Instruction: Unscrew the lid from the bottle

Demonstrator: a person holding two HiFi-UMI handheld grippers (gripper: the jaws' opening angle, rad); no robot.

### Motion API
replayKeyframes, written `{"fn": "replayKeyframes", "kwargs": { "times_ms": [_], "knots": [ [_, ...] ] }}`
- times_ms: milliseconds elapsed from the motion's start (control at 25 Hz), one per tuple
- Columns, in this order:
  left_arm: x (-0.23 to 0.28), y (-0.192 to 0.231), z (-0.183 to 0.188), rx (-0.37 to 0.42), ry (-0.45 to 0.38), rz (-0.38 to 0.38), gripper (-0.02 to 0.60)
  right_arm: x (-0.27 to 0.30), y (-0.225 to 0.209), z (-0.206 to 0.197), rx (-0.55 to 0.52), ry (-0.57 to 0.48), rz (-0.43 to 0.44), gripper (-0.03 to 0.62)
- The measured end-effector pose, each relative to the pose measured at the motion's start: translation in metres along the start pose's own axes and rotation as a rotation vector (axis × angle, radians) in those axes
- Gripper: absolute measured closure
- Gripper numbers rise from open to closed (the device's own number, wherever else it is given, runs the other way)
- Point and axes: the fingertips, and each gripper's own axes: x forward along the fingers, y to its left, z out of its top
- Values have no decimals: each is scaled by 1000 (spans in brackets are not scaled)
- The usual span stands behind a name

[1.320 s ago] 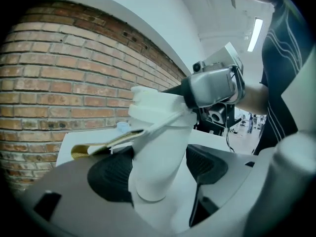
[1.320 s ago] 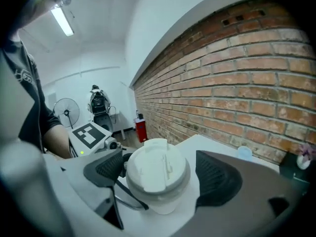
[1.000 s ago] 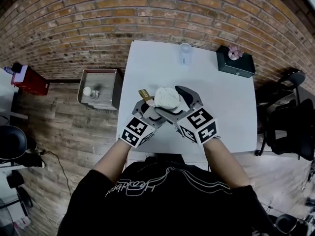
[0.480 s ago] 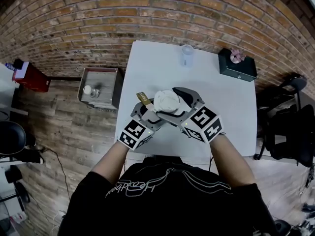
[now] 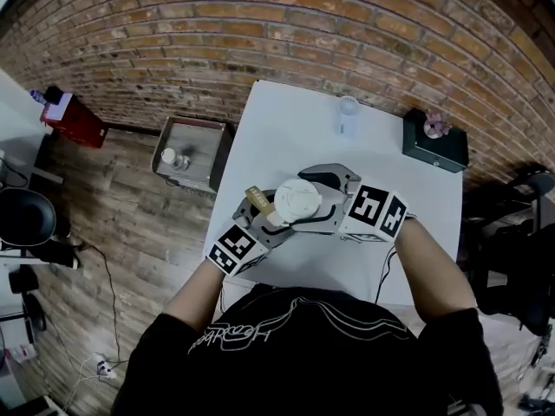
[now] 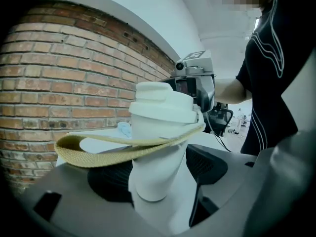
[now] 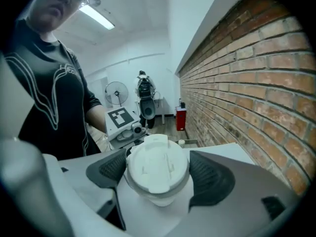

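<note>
Left tool (image 6: pixel 160 169) clamped on the body of the white bottle (image 6: pixel 157 142), lid end up, over the near half of the white counter (image 5: pixel 277 133). Right tool (image 7: pixel 158 177) closed on the lid (image 7: pixel 157 164), jaws wide, pads touching both sides. Lid sits on the bottle. Tan strap (image 6: pixel 94 154) loops out just under the lid. Clear cup (image 5: pixel 348 115) and dark box (image 5: pixel 434 141) at the counter's far edge, well apart from the bottle.

Bottle (image 6: pixel 155 172): white
Lid (image 7: pixel 157 164): white
Strap (image 6: pixel 94 152): tan, woven
Marker cubes (image 5: pixel 236 248): black-and-white square pattern
Table (image 5: pixel 286 128): white
Wall (image 5: pixel 260 24): red-brown brick, pale mortar
Box (image 5: pixel 434 146): dark green
Shirt (image 5: pixel 303 354): black, white line print
Floor (image 5: pixel 130 232): grey-brown wood planks
</note>
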Motion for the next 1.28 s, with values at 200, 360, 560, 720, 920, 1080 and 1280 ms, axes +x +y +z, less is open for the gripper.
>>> {"fn": "replayKeyframes", "kwargs": {
  "times_ms": [200,360,560,720,920,1080,1280],
  "knots": [
    [0,0,0,-3,12,14,225,-1,7,1,-145,40,199,200],
    [0,0,2,-5,-1,29,225,-1,12,-1,-282,110,342,201],
    [-1,-1,1,-9,-1,35,225,-1,17,-3,-392,199,480,201],
    [0,0,2,-7,-8,38,225,-2,16,-4,-433,240,502,201],
    [-1,0,1,-5,2,25,224,0,18,-3,-376,217,460,198],
    [-1,3,2,-16,-12,18,224,-4,14,15,-220,80,385,175],
    [0,4,1,-14,-14,1,225,-19,-7,49,6,-228,67,172]
  ]
}}
